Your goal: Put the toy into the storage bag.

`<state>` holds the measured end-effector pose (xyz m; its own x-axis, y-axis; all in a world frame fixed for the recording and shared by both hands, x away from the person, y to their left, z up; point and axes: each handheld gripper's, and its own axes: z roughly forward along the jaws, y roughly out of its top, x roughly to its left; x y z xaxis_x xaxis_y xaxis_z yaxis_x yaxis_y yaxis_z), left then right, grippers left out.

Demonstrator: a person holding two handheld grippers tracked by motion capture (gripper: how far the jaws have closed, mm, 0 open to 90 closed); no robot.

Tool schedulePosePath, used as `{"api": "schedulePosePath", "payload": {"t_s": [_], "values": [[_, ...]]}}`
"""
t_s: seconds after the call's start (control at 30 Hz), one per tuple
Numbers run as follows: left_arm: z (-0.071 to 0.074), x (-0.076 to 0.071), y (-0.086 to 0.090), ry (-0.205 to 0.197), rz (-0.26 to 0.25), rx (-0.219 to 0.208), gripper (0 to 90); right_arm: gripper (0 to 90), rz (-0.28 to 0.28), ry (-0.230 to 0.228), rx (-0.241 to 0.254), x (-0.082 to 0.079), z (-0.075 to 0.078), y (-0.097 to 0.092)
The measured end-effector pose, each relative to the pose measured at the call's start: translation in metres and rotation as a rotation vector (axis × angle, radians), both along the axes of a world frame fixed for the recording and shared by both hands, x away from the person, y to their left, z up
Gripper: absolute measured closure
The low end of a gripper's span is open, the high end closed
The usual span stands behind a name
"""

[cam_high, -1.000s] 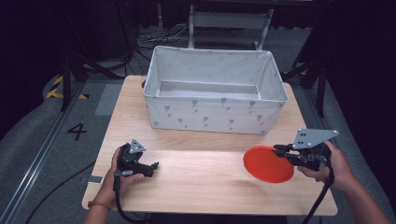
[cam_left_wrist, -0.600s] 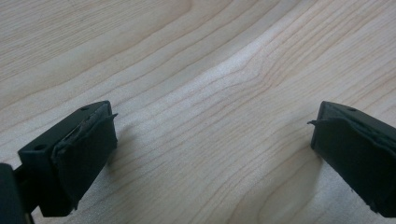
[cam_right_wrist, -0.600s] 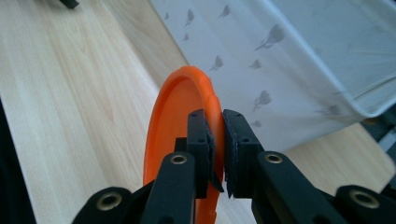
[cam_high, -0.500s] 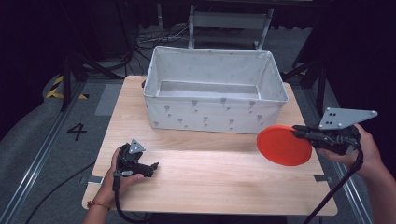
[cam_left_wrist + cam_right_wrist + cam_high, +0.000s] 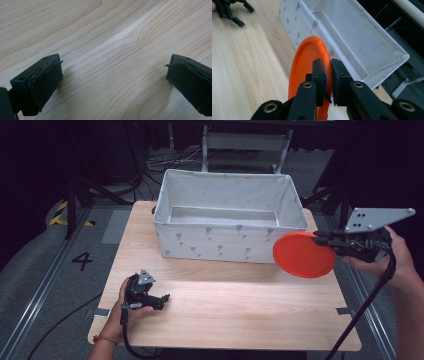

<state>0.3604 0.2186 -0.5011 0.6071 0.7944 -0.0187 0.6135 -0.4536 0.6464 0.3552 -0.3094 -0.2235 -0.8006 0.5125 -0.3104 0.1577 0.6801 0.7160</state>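
Plate (image 5: 303, 254) lifted off the table, pinched by its rim in the right gripper (image 5: 320, 239).

Plate had risen from the tabletop a second before to hang level in the air beside the bin's (image 5: 227, 242) right front corner, the jaws clamped tight on its edge; dropping it into the bin looked the likely aim. Left gripper (image 5: 162, 298) had kept to the table (image 5: 240, 320), jaws spread wide on nothing. Bin's near floor hid behind its front wall.

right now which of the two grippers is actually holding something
The right gripper: its jaws are clamped on the rim of the orange plate, lifted beside the white bin. The left gripper rests open on the wooden table, gripping nothing.
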Motion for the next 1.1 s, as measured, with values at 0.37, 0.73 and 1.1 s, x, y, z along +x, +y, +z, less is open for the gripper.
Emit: {"api": "schedulePosePath", "payload": {"t_s": [0.37,0.73,1.1], "values": [[0.0,-0.002,0.001,0.005,0.001,0.001,1.5,82.0,0.016,-0.043,0.056,0.025,0.036,0.01],[0.0,-0.001,0.0,0.008,0.001,-0.003,1.4,82.0,-0.005,-0.061,0.041,0.058,0.047,0.017],[0.0,-0.001,0.0,0.009,0.003,-0.004,1.3,82.0,-0.024,-0.088,0.047,0.109,0.047,0.025]]}}
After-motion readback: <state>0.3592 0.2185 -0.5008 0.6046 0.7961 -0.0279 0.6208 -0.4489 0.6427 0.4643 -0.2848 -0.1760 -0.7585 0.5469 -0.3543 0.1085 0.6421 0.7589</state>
